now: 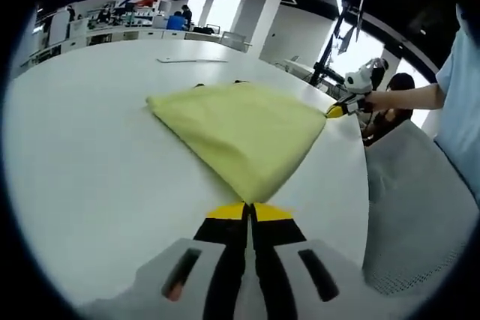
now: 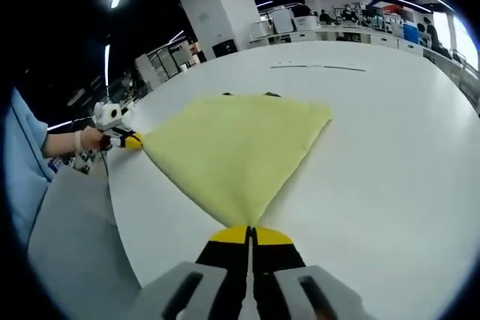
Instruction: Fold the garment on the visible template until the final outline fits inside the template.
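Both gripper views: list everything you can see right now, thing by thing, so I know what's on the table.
Garment: one, yellow, spread on the table's middle, a corner in each closed hand-held gripper.
Table: one, white, large.
Dark marks: two small bits peeking out at the garment's far edge, possibly the template.
Desks and people: background, far side of the room.
Left hand-held gripper: yellow-tipped, shut on the garment.
Right hand-held gripper: same.
Hand: holding the right hand-held gripper.

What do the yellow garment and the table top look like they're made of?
The yellow garment looks like soft, matte fabric, perhaps fleece or terry: its surface looks faintly napped and it drapes limply where each gripper pinches a corner. The table looks like a smooth white laminate or painted board with a slight sheen; which one cannot be told.
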Available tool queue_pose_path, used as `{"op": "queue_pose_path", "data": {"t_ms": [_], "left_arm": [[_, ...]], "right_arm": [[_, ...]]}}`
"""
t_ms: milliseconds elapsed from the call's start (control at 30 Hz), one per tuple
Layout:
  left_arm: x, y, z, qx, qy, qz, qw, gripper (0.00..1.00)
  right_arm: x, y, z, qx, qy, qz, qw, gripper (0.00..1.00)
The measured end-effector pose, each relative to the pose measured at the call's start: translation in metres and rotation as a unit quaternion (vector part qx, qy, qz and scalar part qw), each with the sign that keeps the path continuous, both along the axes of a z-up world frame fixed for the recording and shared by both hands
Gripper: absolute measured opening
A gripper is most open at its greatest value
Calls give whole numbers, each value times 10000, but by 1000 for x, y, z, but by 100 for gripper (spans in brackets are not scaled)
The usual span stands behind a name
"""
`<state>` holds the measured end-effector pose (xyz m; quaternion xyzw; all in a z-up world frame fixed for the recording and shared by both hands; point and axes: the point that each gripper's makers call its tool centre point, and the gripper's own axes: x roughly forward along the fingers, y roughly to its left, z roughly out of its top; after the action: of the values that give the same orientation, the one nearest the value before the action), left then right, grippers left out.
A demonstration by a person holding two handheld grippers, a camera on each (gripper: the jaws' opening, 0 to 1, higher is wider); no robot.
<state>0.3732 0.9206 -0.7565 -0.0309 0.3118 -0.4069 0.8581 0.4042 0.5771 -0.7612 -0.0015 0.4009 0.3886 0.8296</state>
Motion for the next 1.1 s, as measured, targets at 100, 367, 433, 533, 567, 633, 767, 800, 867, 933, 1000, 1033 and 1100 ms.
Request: {"op": "queue_pose_path", "data": {"t_ms": [100, 367, 433, 533, 567, 633, 767, 800, 867, 933, 1000, 1033, 1100], "left_arm": [[-3, 0, 0, -99, -7, 173, 9998, 0], [-7, 8, -4, -240, 70, 456, 9986, 0], [-9, 9, -5, -237, 71, 460, 9986, 0], [-13, 12, -7, -246, 100, 545, 9982, 0], [-13, 13, -5, -314, 87, 573, 9978, 0], [-10, 15, 5, -545, -93, 746, 9957, 0], [-3, 21, 32, -893, -333, 975, 9907, 2], [-2, 21, 36, -889, -430, 960, 9905, 8], [1, 21, 42, -816, -522, 987, 9904, 26], [4, 18, 47, -738, -647, 931, 9908, 44], [5, 14, 51, -717, -665, 910, 9910, 59], [6, 12, 52, -692, -643, 910, 9914, 71], [6, 8, 51, -509, -671, 891, 9925, 90]], "right_arm": [[0, -3, -3, 8, 15, -44, 10000, 0], [-2, -7, -7, 53, 77, -114, 9999, 0], [-1, -8, -7, 97, 61, -146, 9998, 0], [-1, -8, -7, 92, 17, -139, 9999, 0], [0, -8, -6, 40, -68, -93, 9999, 0], [0, -9, -3, -33, -244, 1, 9997, 0], [4, -14, 12, -19, -553, -114, 9984, 15], [4, -14, 18, 43, -589, -190, 9981, 22], [5, -12, 29, 96, -783, -240, 9966, 39], [5, -11, 36, 98, -903, -250, 9956, 50], [3, -8, 41, 148, -963, -285, 9948, 70], [2, -7, 42, 156, -985, -325, 9945, 80], [0, -4, 42, 95, -1017, -385, 9940, 100]]}}
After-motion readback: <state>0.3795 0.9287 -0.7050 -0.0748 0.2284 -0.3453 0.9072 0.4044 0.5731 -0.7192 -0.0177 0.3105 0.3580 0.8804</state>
